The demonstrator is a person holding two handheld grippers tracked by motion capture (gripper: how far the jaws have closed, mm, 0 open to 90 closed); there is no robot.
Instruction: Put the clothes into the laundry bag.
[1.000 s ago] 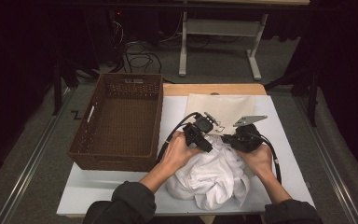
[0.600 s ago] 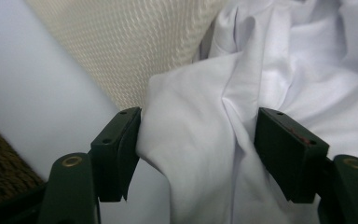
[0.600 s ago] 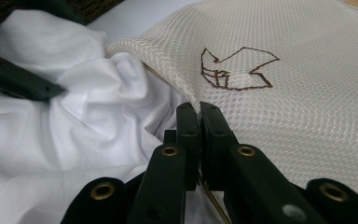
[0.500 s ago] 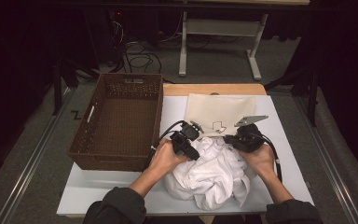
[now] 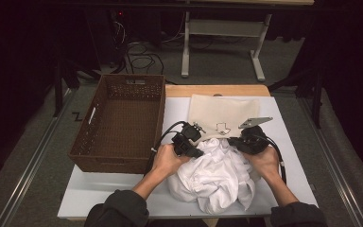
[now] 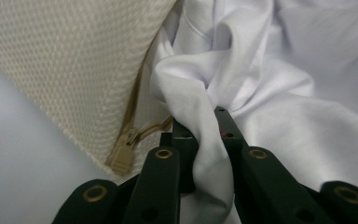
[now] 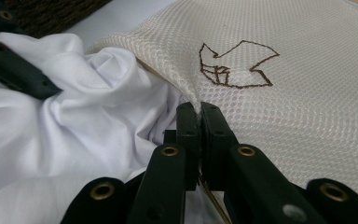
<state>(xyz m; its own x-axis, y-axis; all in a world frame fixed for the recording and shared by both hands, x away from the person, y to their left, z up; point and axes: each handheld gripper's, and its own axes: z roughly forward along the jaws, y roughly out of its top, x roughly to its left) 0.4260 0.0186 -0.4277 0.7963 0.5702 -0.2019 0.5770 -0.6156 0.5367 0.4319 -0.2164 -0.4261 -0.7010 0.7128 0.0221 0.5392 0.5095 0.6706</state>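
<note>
White garment (image 6: 261, 135) fold pinched in left hand-held gripper (image 6: 205, 130), jaws just closing

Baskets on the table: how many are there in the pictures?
1. The brown woven basket stands on the left part of the white table, beside the cream mesh bag and the white garment. No others are visible.

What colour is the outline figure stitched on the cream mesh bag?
Dark brown, an angular outline figure on the cream mesh bag; clearest in the right gripper view.
</note>
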